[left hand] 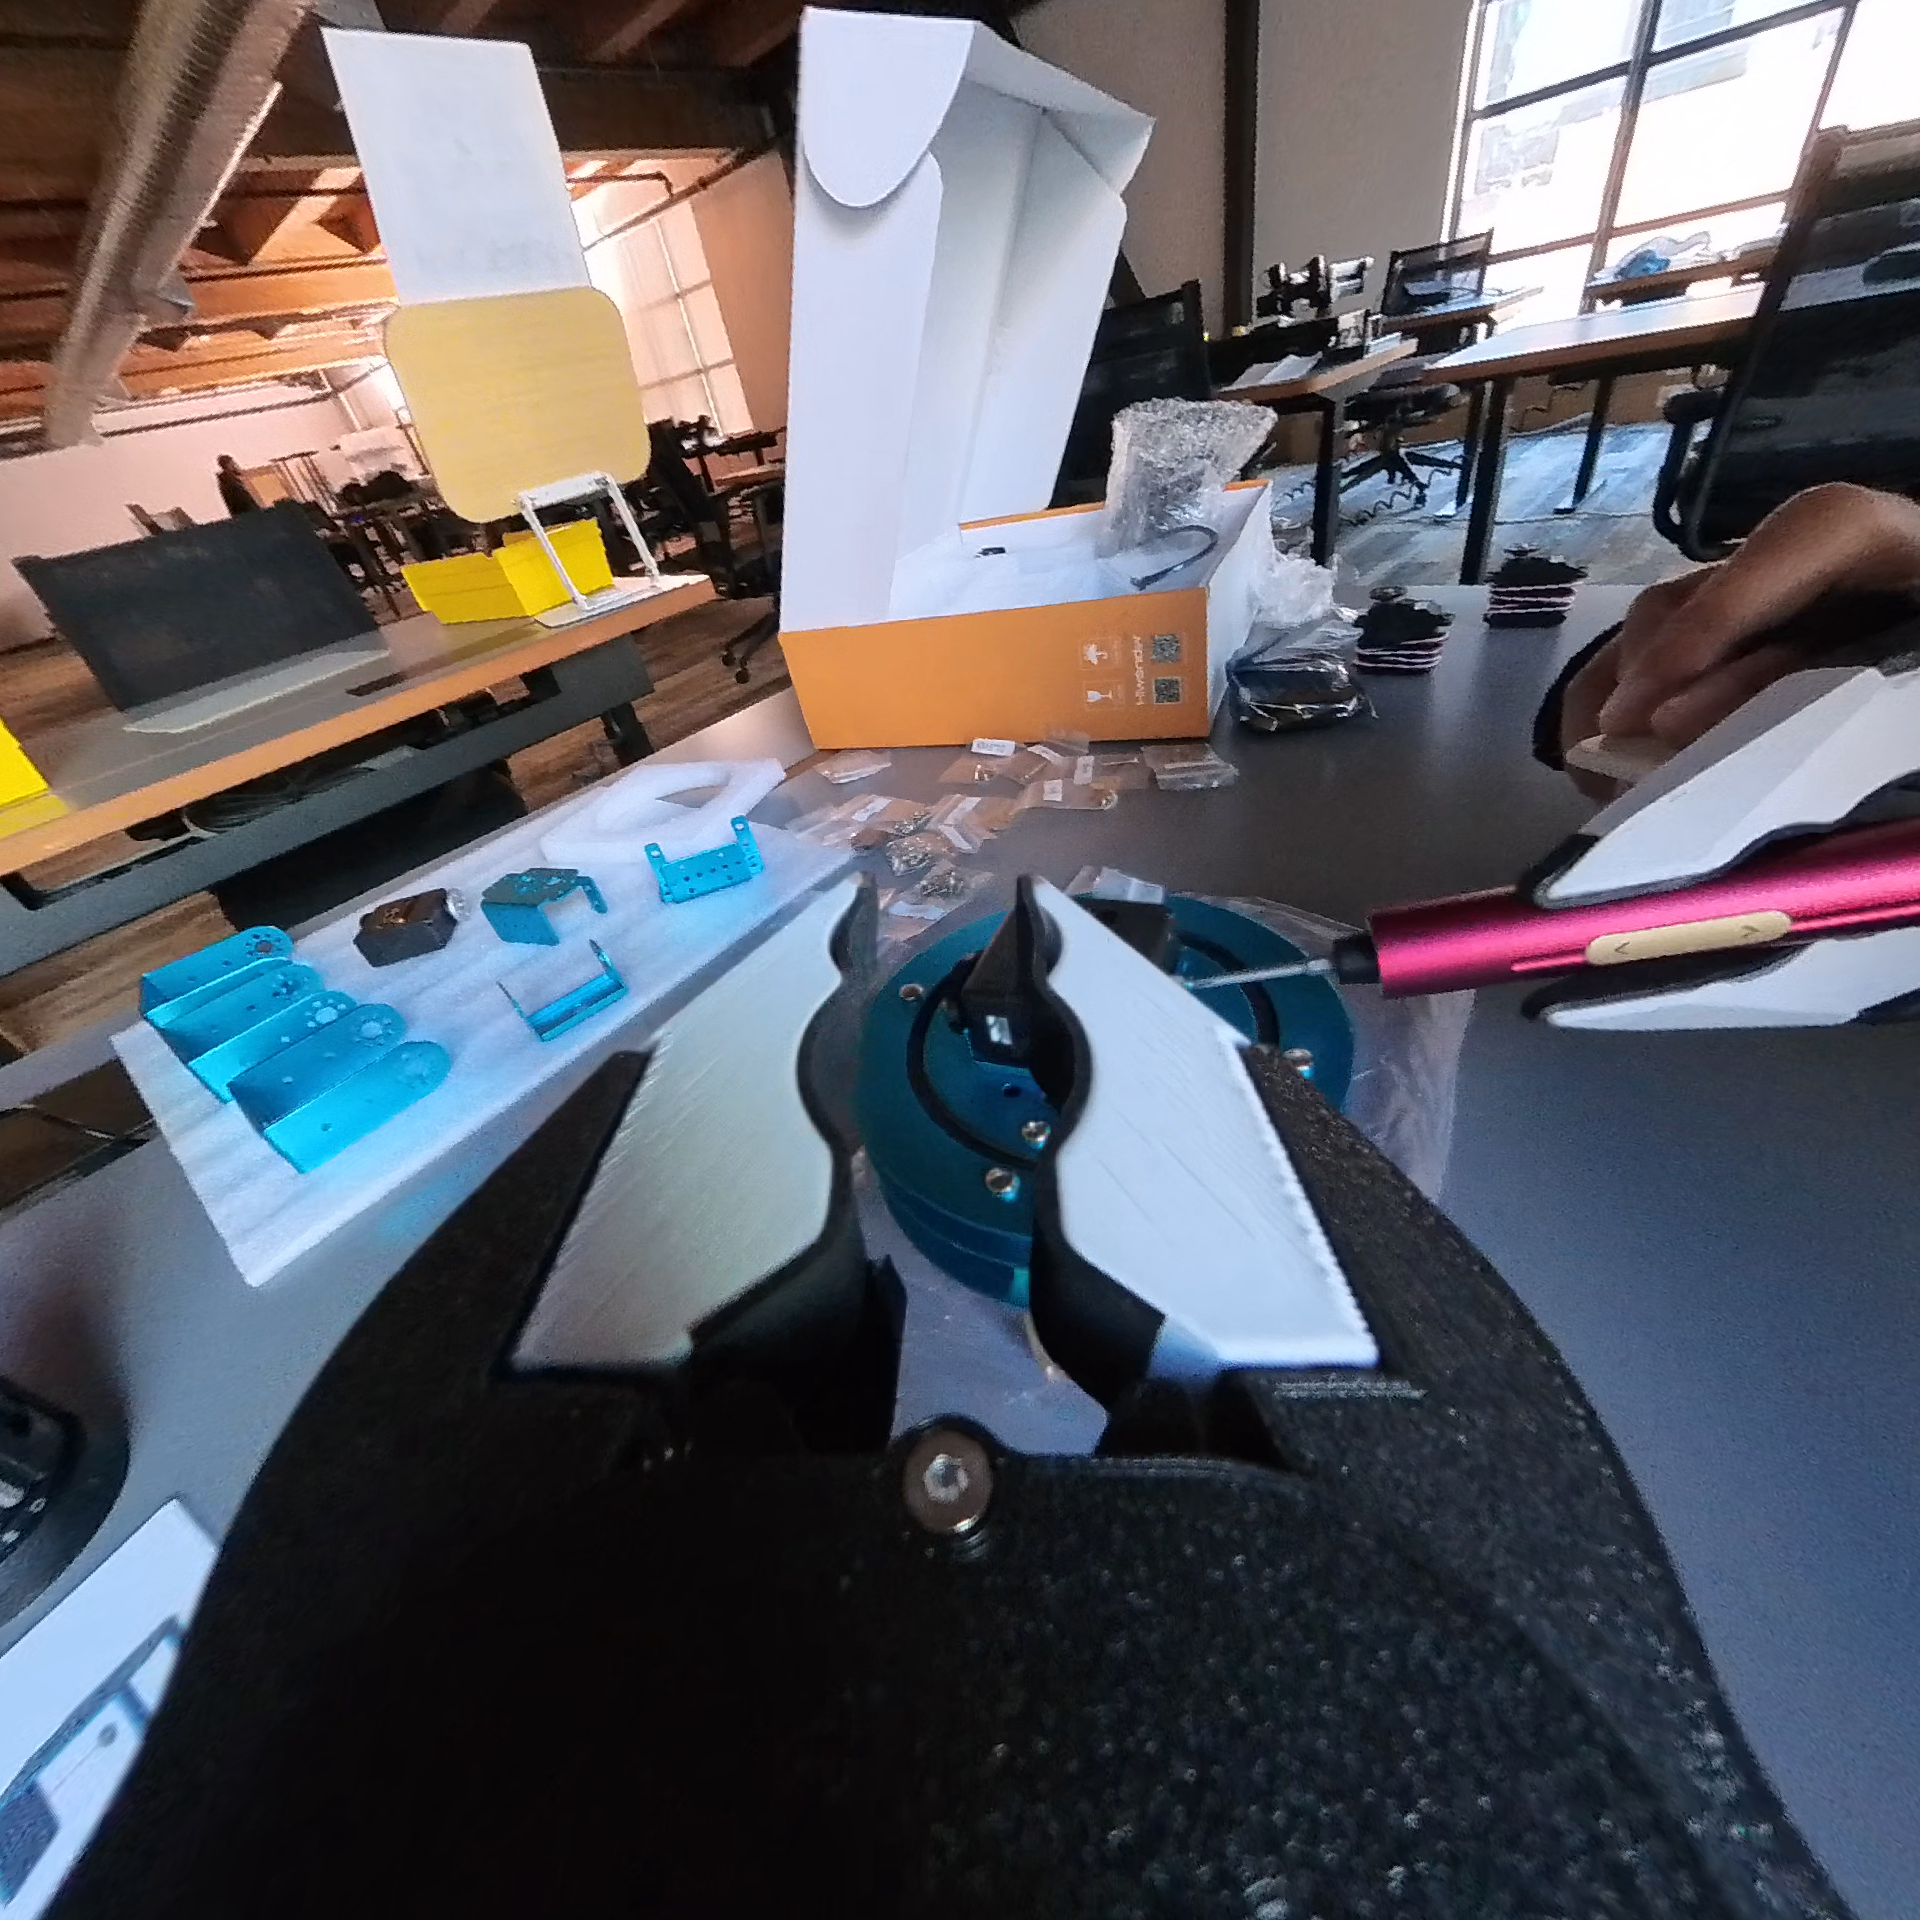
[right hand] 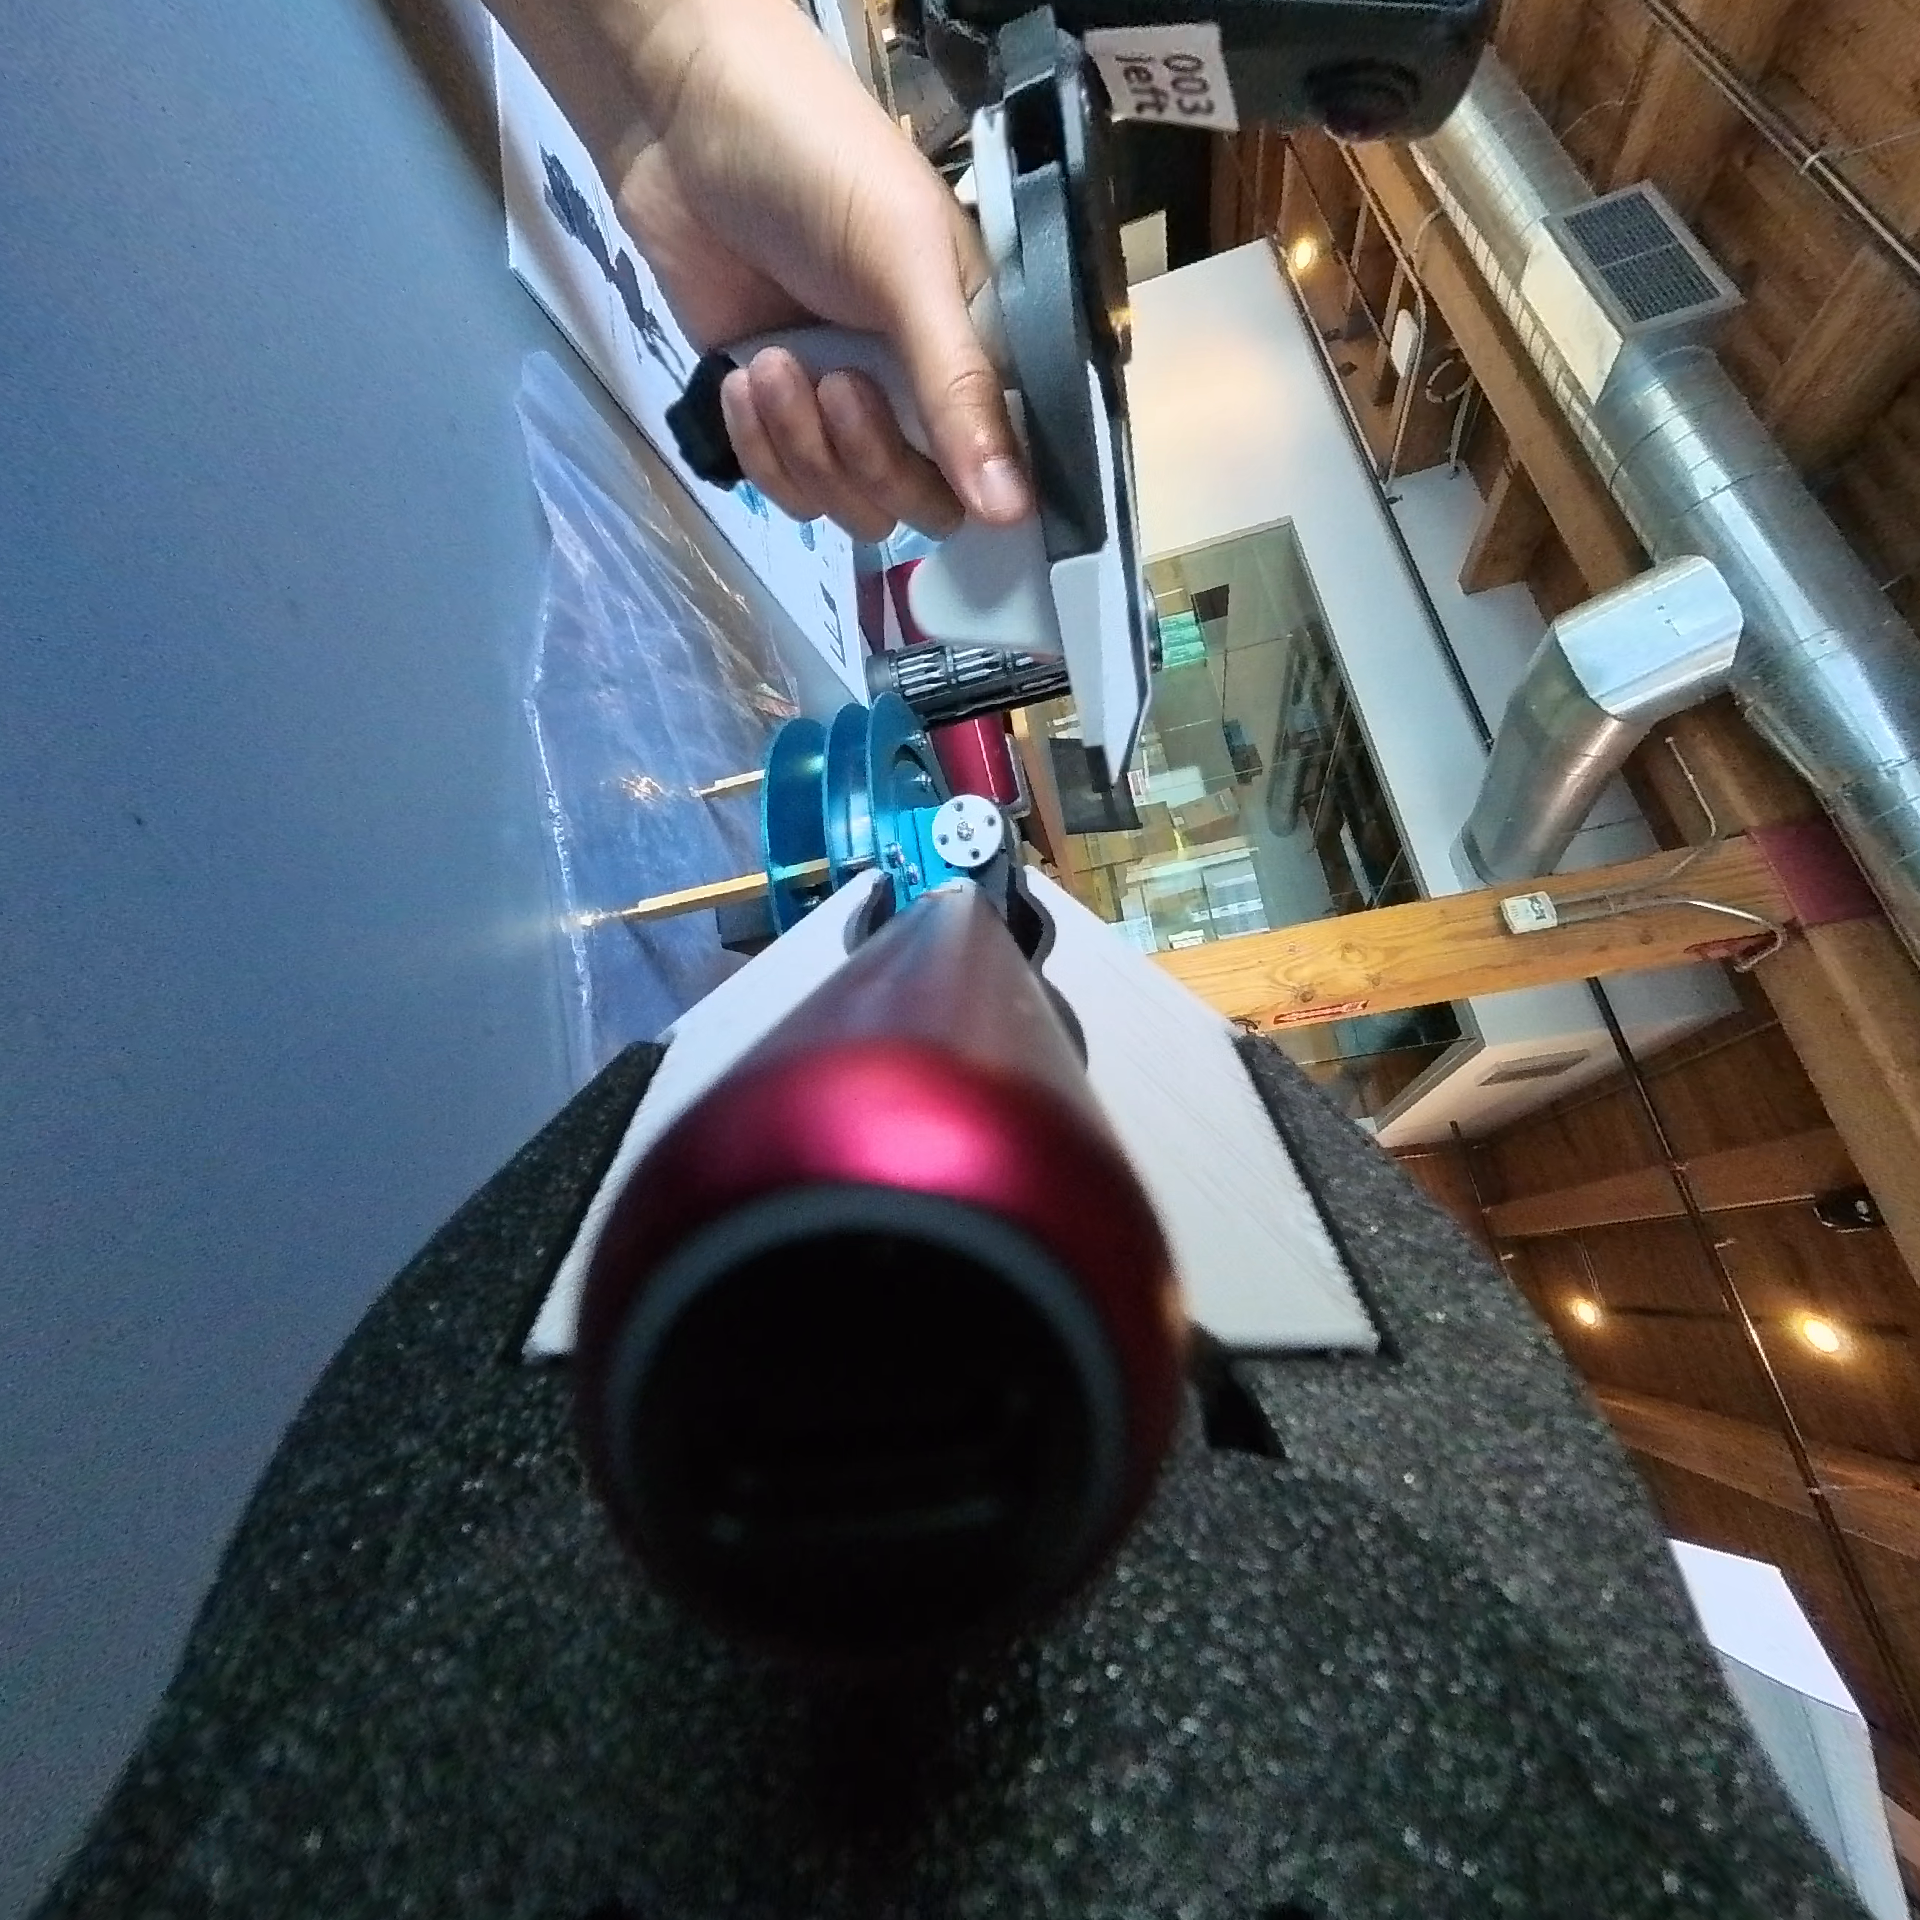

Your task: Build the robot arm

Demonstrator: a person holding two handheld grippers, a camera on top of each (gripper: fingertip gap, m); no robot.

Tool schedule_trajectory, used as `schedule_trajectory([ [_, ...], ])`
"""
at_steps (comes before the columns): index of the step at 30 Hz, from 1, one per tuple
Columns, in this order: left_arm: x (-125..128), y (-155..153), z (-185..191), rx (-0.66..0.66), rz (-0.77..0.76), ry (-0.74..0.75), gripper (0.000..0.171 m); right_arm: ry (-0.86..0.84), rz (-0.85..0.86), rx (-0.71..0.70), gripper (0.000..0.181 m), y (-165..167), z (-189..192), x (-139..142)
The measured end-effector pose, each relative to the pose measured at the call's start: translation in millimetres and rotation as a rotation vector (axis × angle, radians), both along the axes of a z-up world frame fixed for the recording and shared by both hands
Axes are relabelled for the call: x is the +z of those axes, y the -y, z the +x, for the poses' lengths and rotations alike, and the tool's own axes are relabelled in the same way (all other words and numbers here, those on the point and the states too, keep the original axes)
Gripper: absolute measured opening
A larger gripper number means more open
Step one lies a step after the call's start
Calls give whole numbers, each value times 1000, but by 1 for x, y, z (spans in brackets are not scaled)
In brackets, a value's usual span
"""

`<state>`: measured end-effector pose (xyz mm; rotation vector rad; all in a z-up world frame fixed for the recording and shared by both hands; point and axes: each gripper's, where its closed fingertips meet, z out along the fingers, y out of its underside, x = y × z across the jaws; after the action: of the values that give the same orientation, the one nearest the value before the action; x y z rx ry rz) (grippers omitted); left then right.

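Observation:
My left gripper (left hand: pixel 945 899) hangs over a round blue metal base (left hand: pixel 904 1081) on the grey table (left hand: pixel 1662 1247). Its jaws stand partly apart on either side of a black servo (left hand: pixel 992 997) mounted on the base, and the right fingertip touches it. My right gripper (right hand: pixel 956 904) is shut on a magenta electric screwdriver (right hand: pixel 883 1247). In the left wrist view the screwdriver (left hand: pixel 1507 935) comes in from the right, its thin bit pointing at the servo. The right wrist view shows the base (right hand: pixel 790 810) edge-on, with a silver horn (right hand: pixel 966 831) on a blue bracket.
An open orange-and-white box (left hand: pixel 997 665) stands behind the base. A white foam sheet (left hand: pixel 239 1205) with several blue brackets lies to the left. Small bags of screws (left hand: pixel 987 800) lie between. Black servos (left hand: pixel 1403 623) sit at back right. A clear plastic bag (right hand: pixel 623 675) lies under the base.

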<state>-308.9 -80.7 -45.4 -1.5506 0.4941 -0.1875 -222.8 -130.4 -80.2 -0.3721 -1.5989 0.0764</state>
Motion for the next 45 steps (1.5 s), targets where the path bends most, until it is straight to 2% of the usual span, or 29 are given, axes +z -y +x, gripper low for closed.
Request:
schedule_trajectory([
  [6,-2,4,16,-55,-10,-25,23,2,-6,-2,23,1,-1,1],
  [12,-10,45,54,-163,-53,-74,20,0,-9,-2,23,1,-2,1],
  [16,-28,70,86,-142,-146,16,16,-1,-14,-1,23,1,-2,2],
  [19,-29,90,109,-182,-143,121,17,-1,-14,-2,23,1,-2,2],
  [24,-24,91,119,-177,-92,89,38,-1,-13,-2,23,1,-3,3],
  [26,-30,86,119,-169,-121,60,45,-2,-17,-2,23,2,-1,2],
  [29,-42,82,118,-175,-158,-55,45,-4,-20,2,23,1,-2,2],
  [30,-44,79,115,-167,-153,-97,41,-4,-22,2,23,2,-3,3],
  [32,-40,74,107,-146,-128,-137,14,-3,-25,3,24,2,-2,4],
  [35,-29,65,94,-102,-76,-213,12,-1,-26,1,23,1,-4,4],
  [36,-28,63,92,-106,-60,-263,18,-2,-27,2,23,0,-4,4],
  [37,-29,61,89,-107,-40,-327,31,-1,-28,2,23,0,-5,4],
  [40,-27,46,65,-71,-36,-459,44,-2,-31,3,23,-1,-3,3],
  [42,-26,39,52,-124,-100,-424,54,-2,-33,4,23,-1,-3,3],
  [45,-26,24,40,-190,-229,-203,82,-3,-31,4,23,0,-2,1],
])
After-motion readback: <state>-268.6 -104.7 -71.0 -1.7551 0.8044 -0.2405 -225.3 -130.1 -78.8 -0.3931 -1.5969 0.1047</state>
